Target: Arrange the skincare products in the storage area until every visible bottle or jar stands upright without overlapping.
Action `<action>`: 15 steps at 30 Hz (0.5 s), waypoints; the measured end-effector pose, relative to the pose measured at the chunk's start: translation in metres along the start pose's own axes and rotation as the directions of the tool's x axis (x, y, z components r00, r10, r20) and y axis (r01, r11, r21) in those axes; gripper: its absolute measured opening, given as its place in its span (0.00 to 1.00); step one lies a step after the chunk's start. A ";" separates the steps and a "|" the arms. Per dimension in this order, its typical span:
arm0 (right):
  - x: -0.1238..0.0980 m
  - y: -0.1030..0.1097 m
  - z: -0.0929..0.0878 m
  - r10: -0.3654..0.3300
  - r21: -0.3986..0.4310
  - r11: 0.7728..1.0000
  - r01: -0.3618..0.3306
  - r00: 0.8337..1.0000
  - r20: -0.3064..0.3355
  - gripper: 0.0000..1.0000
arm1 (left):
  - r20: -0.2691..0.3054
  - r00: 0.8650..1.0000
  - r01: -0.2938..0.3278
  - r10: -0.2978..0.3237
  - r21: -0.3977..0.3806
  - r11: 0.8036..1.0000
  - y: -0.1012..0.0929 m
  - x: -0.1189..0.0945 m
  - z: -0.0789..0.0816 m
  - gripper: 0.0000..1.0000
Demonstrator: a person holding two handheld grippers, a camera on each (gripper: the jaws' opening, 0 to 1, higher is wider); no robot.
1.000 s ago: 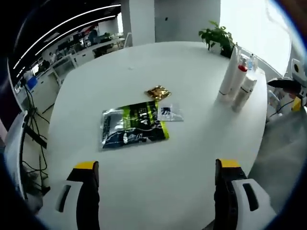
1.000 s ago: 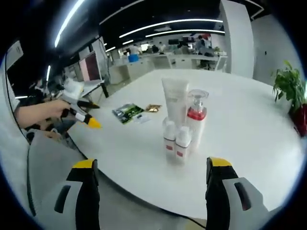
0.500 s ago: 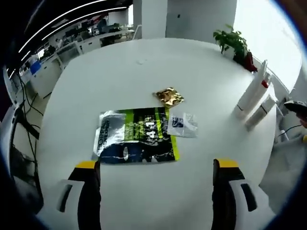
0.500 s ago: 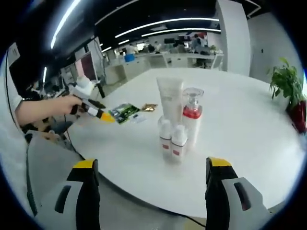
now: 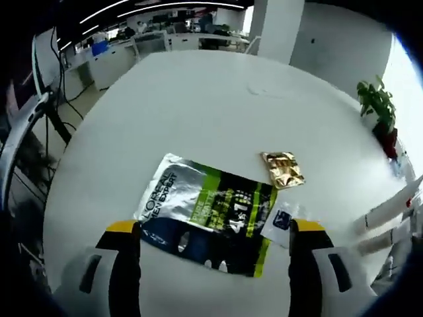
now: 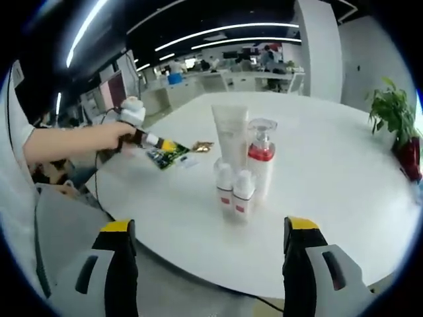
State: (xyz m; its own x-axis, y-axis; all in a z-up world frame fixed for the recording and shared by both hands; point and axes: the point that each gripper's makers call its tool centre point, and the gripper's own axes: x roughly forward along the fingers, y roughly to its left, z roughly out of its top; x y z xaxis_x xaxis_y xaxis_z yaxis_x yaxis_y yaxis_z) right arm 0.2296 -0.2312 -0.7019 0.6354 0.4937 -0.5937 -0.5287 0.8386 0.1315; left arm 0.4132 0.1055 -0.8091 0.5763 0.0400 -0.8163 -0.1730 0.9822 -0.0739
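Observation:
A tall white tube [image 6: 231, 135], a pump bottle with a red band [image 6: 262, 158] and two small white bottles [image 6: 226, 191] stand upright in a tight cluster on the round white table [image 6: 330, 185]. My right gripper [image 6: 209, 224] hangs open at the table's near edge, short of the cluster, with nothing between its jaws. My left gripper [image 5: 215, 226] is open low over a flat green, black and silver sachet pack [image 5: 211, 221]. In the right gripper view a hand holds the left gripper [image 6: 165, 144] over that pack [image 6: 166, 156].
A gold sachet [image 5: 283, 168] and a small clear sachet [image 5: 284, 221] lie beside the pack. A potted plant [image 6: 390, 112] stands at the table's far right edge. Desks and chairs [image 5: 26, 125] surround the table. The bottle cluster [image 5: 390, 214] lies at the right edge of the left gripper view.
My left gripper has moved forward and down over the sachet pack, which now lies between its jaws. The right gripper has barely moved. The bottles stand as before.

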 end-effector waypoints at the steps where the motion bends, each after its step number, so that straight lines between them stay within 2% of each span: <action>1: 0.000 0.000 0.000 0.000 0.001 1.000 0.000 1.000 -0.002 0.92 | -0.019 0.999 -0.041 0.041 -0.025 0.999 0.003 0.001 -0.002 0.99; 5: 0.000 -0.001 0.000 -0.008 0.001 1.000 0.008 1.000 -0.002 0.92 | -0.054 0.996 -0.081 0.074 -0.155 0.985 -0.001 0.003 -0.006 0.99; 9: 0.000 -0.002 0.000 -0.012 0.009 1.000 0.012 1.000 -0.001 0.92 | -0.079 0.988 -0.150 0.133 -0.266 0.952 -0.002 0.007 -0.009 0.99; 13: 0.000 -0.002 -0.001 -0.011 0.008 1.000 0.011 1.000 -0.004 0.92 | -0.107 0.977 -0.210 0.185 -0.329 0.921 -0.001 0.013 -0.012 0.99; 14: 0.000 -0.002 0.000 -0.011 0.008 1.000 0.011 1.000 -0.003 0.92 | -0.134 0.966 -0.253 0.220 -0.335 0.908 0.002 0.012 -0.016 0.99; 15: 0.000 -0.002 0.000 -0.012 0.008 1.000 0.012 1.000 -0.003 0.92 | -0.136 0.967 -0.249 0.215 -0.346 0.904 -0.001 0.014 -0.015 0.99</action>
State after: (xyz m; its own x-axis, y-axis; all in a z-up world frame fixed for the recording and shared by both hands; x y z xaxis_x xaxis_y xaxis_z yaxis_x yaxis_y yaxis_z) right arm 0.2304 -0.2329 -0.7023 0.6400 0.4833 -0.5973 -0.5166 0.8461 0.1311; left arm 0.4091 0.1026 -0.8292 0.4114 0.2244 -0.8834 -0.5768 0.8145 -0.0617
